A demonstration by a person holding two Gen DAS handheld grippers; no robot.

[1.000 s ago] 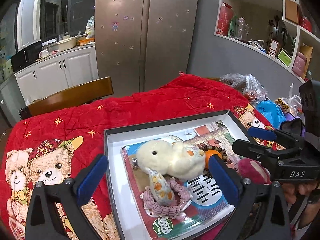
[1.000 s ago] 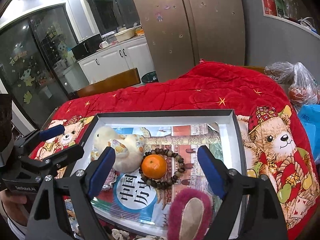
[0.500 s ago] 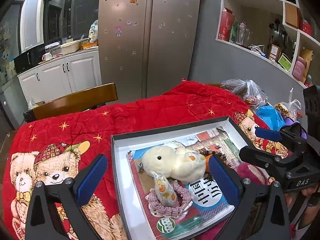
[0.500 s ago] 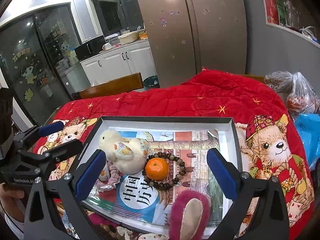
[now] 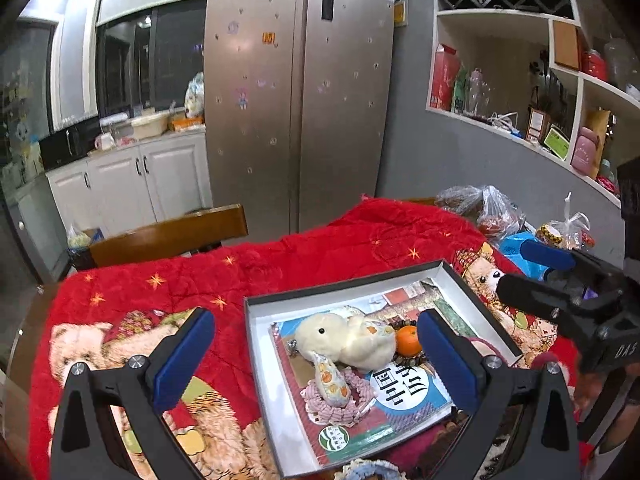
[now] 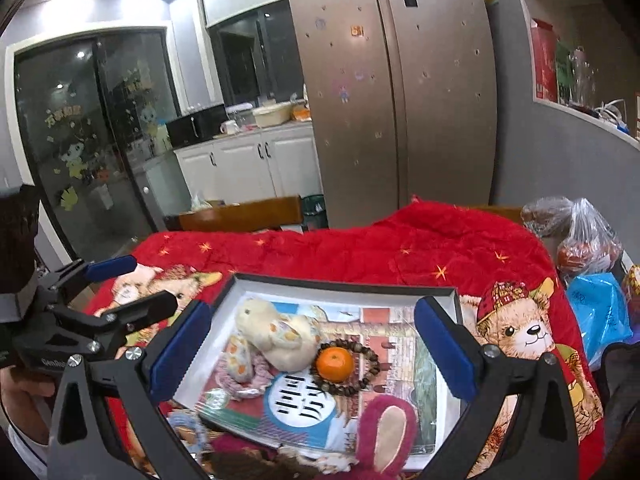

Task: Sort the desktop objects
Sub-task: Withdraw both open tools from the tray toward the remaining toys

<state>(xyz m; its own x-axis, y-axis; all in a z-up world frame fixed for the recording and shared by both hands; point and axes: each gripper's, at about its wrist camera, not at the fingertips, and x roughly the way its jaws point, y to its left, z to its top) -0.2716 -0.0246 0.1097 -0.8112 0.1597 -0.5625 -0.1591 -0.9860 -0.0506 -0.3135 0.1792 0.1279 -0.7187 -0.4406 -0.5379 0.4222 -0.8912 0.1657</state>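
Red bear-print blanket covers table. Grey tray sits lower centre, holding book, plush chick, bead bracelet ringing tangerine. Left claw and right claw both spread wide, holding nothing.

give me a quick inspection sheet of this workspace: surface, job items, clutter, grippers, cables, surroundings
surface: table under a red bear-print blanket, rumpled.
job's things: shallow box holding a book; on the book a cream plush toy, a pink rope ring, an orange sitting inside a bead bracelet.
clutter: plastic bags and a blue bag at the table's right edge; a pink furry item at the near edge.
grippers: left gripper open, holding nothing; right gripper open, holding nothing; both above the box.
cables: white cord on the wall shelf.
surroundings: fridge, wooden chair, white cabinets.
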